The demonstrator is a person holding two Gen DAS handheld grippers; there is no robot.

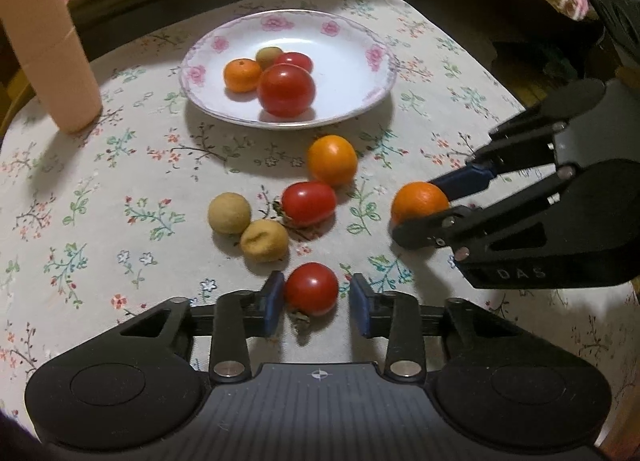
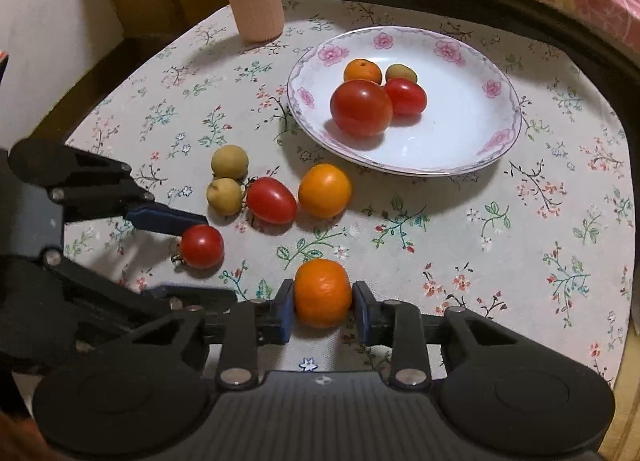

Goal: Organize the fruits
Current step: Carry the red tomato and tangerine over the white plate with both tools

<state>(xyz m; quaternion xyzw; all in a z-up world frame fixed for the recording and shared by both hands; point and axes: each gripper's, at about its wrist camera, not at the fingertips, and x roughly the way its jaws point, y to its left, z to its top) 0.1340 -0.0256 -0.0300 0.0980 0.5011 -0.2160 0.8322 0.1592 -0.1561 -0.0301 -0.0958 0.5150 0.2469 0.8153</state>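
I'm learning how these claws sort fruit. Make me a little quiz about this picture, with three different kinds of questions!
1. How many fruits lie on the flowered plate?
2. True or false: the right claw has an orange between its pads.
3. Which fruit sits between the left claw pads? A) a red tomato B) an orange C) a tan fruit

Key
1. Four: two tomatoes, one small orange, one greenish fruit.
2. True. Both pads look pressed against the orange, which is still on the tablecloth.
3. A. The tomato touches one pad; a gap shows at the other.
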